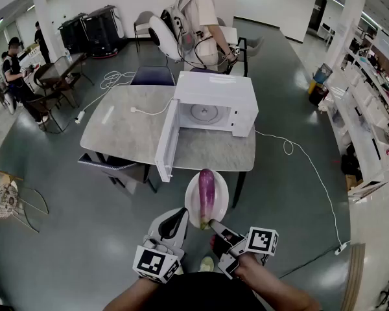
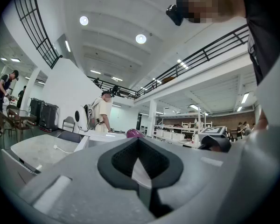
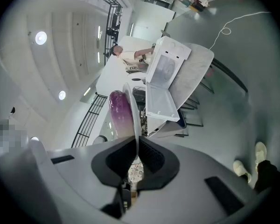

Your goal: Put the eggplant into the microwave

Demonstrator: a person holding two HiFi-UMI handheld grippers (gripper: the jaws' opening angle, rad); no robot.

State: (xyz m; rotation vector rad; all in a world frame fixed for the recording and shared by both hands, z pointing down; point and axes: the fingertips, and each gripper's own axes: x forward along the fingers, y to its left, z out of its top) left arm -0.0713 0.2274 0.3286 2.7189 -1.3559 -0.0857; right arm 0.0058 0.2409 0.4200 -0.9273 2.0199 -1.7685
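A purple eggplant [image 1: 207, 196] lies on a white plate [image 1: 191, 207] held in the air in front of the table [image 1: 117, 131]. My right gripper [image 1: 214, 225] is shut on the plate's near rim; in the right gripper view the plate [image 3: 132, 111] stands edge-on between the pads with the eggplant [image 3: 120, 113] beside it. My left gripper [image 1: 180, 218] sits shut at the plate's left rim; whether it touches is hidden. Its own view shows only the eggplant's tip [image 2: 134, 133] above the gripper [image 2: 139, 141]. The white microwave [image 1: 214, 102] stands on the table, door [image 1: 166, 141] swung wide open, turntable visible.
A white cable [image 1: 149, 111] lies on the tabletop left of the microwave. Chairs [image 1: 117, 170] stand at the table's near-left and far sides. A person with a backpack [image 1: 198, 18] stands behind the table. Another cord [image 1: 311, 173] trails over the floor to the right, towards shelving [image 1: 369, 122].
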